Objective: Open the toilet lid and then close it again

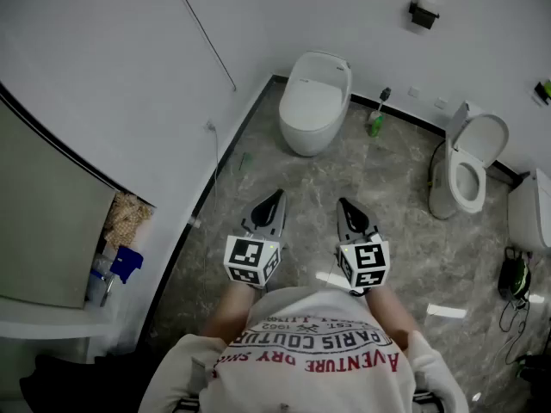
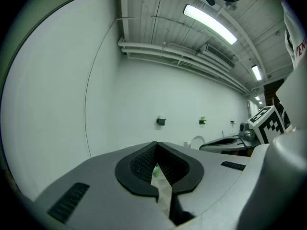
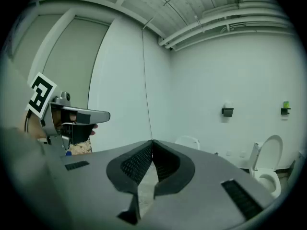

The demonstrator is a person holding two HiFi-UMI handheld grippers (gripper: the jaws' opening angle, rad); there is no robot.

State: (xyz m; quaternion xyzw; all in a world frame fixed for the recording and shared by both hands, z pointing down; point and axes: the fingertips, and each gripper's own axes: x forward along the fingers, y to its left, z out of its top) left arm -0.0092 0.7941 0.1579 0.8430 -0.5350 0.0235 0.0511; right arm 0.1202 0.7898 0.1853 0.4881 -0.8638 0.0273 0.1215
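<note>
- The closed toilet (image 1: 310, 138) stands against the far wall, well ahead of the person. Its lid (image 1: 312, 97) lies flat down over the bowl.
- In the head view its long axis runs from the wall out toward the person, slanting a little to the lower left. The rounded front end faces the grippers.
- The left gripper (image 1: 275, 196) is held out in front of the body with its jaws pressed together, tips meeting and nothing between them. The left gripper view (image 2: 156, 145) shows the same thing, two black pads touching at the point.
- The right gripper (image 1: 343, 203) sits just beside it at about the same reach. Its jaws are closed tip to tip too, and they are empty, as the right gripper view (image 3: 152, 142) shows.
- Both grippers point up the frame toward the closed toilet, their tips leaning slightly toward each other. The toilet is well apart from both sets of jaws, with a stretch of grey marbled floor (image 1: 284, 175) in between.
- In the right gripper view the closed toilet (image 3: 188, 141) peeks up just right of the jaw tips, far off by the wall.
- A second toilet (image 1: 452, 188) stands to the right with its lid (image 1: 486, 134) raised against the wall and the bowl open.
- A green bottle (image 1: 375, 126) stands on the floor between the two toilets, close to the wall.
</note>
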